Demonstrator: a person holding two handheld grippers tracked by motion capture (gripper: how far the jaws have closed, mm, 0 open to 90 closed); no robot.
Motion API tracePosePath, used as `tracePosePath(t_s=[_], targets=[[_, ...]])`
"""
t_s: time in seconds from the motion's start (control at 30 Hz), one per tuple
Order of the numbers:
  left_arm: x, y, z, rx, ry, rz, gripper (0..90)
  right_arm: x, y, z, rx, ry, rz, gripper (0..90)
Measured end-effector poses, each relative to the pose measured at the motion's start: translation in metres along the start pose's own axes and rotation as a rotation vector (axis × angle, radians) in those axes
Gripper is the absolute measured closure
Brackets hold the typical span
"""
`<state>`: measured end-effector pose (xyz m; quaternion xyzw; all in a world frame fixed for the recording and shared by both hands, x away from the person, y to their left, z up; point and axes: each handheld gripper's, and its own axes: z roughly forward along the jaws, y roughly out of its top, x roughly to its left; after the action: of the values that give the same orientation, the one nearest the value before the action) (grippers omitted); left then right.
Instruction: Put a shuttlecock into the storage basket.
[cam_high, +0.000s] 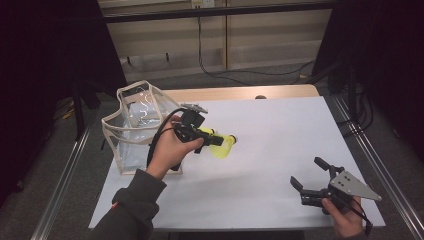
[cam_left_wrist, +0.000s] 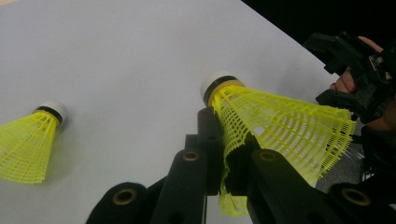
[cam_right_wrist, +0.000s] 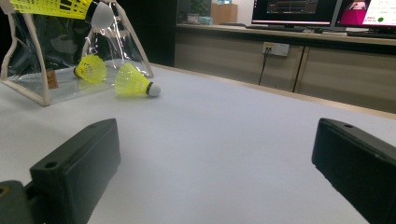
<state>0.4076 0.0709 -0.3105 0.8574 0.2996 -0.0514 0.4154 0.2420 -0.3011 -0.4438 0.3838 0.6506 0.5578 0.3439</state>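
Note:
My left gripper (cam_high: 216, 140) (cam_left_wrist: 226, 140) is shut on the mesh skirt of a yellow shuttlecock (cam_high: 224, 146) (cam_left_wrist: 285, 123) and holds it above the white table (cam_high: 280, 130), its white cork forward. A second yellow shuttlecock (cam_left_wrist: 28, 144) (cam_right_wrist: 133, 81) lies on the table just outside a clear plastic bag (cam_high: 132, 125) (cam_right_wrist: 28, 56). A third shuttlecock (cam_right_wrist: 91, 68) lies inside the bag. My right gripper (cam_high: 307, 172) (cam_right_wrist: 215, 154) stands open near the table's front right, with nothing between its jaws. The held shuttlecock (cam_right_wrist: 60, 7) shows high above the bag in the right gripper view.
The bag stands open at the table's left edge, with white trim. Metal rails (cam_high: 65, 180) run along both sides of the table. Cabinets and cables (cam_high: 210, 65) lie behind it, and monitors (cam_right_wrist: 299, 11) sit on a counter.

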Motion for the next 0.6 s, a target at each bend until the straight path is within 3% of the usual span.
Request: tracePosePath(t_s=[0.6], targets=[[0.005, 0.01, -0.016, -0.005, 0.029, -0.008, 87.4, 0.0, 0.0, 0.0, -0.003, 0.0, -0.004, 1.1]])
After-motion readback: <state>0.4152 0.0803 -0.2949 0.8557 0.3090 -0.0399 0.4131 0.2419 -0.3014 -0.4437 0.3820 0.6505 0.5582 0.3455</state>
